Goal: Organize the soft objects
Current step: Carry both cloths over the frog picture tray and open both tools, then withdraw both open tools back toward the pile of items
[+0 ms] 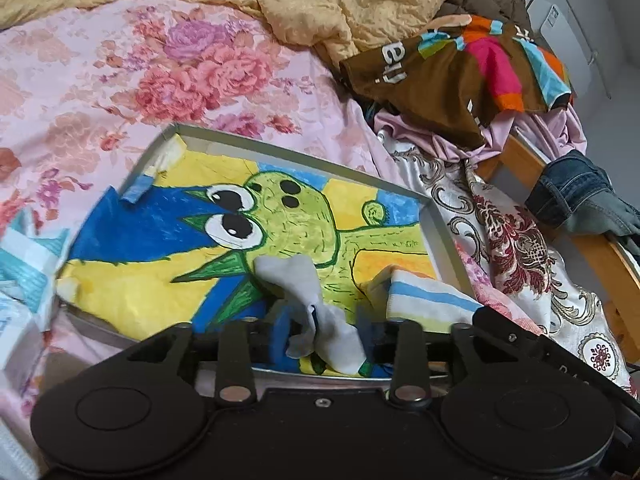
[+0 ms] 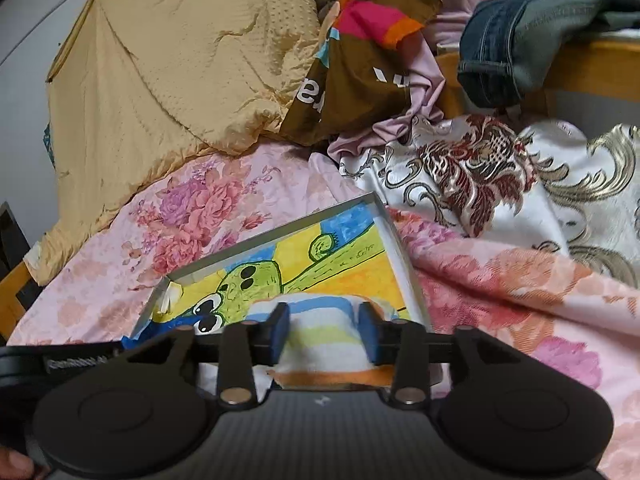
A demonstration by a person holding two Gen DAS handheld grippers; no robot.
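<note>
Both grippers are low over the shallow tray [image 1: 440,224] that sits on the floral bedsheet [image 1: 140,60], its floor lined with a bright cartoon drawing [image 1: 304,220].

The left gripper [image 1: 325,322] has a grey sock [image 1: 316,304] between its blue pads [image 1: 282,320]. The sock runs straight through the gap, one end flopped forward onto the drawing near the tray's near edge, the other hanging back toward the camera. The jaws stand partly closed around it; whether the pads truly pinch the fabric or merely flank it, I cannot tell from here.

Over to the right gripper [image 2: 323,334], and this one is clearer: its jaws are fairly wide, and both pads [image 2: 282,330] press the sides of a folded striped towel [image 2: 320,336], white with blue, yellow and orange bands, which bulges between them. The towel lies at the tray's near right corner, seen also in the left view [image 1: 432,300], just beside the sock.

Handling looks easy on weight: both pieces are light, limp and non-fragile. The sock will droop from any pinch, so a grip near its middle keeps the ends balanced. The towel is thick and springy; squeezing across the fold should keep it from opening.

Up at the far right edge of the bed, a yellow quilt [image 2: 168,60], a brown multicoloured garment [image 2: 360,80] and jeans [image 2: 504,52] sit heaped.
</note>
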